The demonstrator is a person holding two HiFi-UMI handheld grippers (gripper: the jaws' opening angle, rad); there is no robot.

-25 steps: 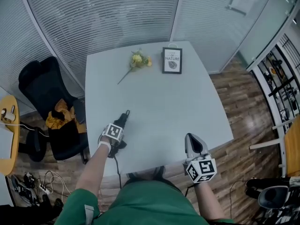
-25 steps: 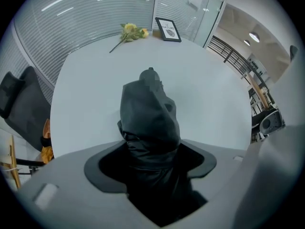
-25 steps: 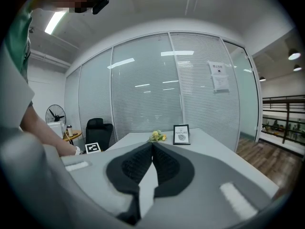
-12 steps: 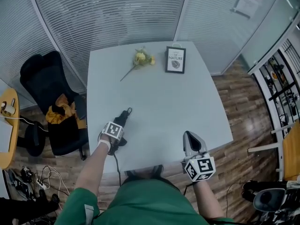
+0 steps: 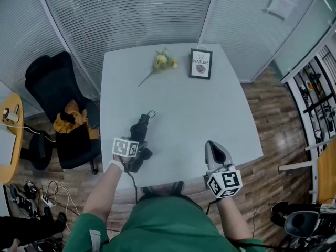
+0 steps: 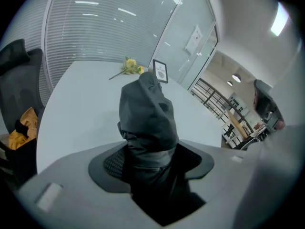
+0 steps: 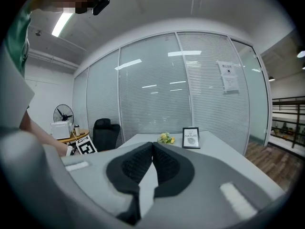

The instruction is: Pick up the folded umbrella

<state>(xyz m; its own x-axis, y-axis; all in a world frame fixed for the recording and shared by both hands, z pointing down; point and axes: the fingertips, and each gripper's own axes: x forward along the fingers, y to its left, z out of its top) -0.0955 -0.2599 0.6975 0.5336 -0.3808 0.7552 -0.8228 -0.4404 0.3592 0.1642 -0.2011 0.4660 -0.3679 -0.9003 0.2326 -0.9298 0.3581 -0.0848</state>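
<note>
The folded umbrella (image 5: pixel 140 132) is dark grey, with a wrist loop at its far end. It is raised off the light grey table (image 5: pixel 178 104) near the front left edge. My left gripper (image 5: pixel 137 152) grips its near end, and its jaws are closing with the umbrella between them. In the left gripper view the umbrella (image 6: pixel 147 113) sticks up between the pads (image 6: pixel 113 163) of the left gripper (image 6: pixel 151 157), which press on its sides. My right gripper (image 5: pixel 215 150) hovers by the table's front right edge; its pads meet with nothing between them in the right gripper view (image 7: pixel 152 149).
A yellow flower (image 5: pixel 164 62) and a small framed picture (image 5: pixel 200 63) lie at the far end of the table. A black office chair (image 5: pixel 52 88) with a yellow cloth (image 5: pixel 71 121) stands left of the table. Glass walls with blinds enclose the back.
My left gripper has risen with the umbrella, which has come up off the table and moved slightly forward. The right gripper has stayed about where it was.
</note>
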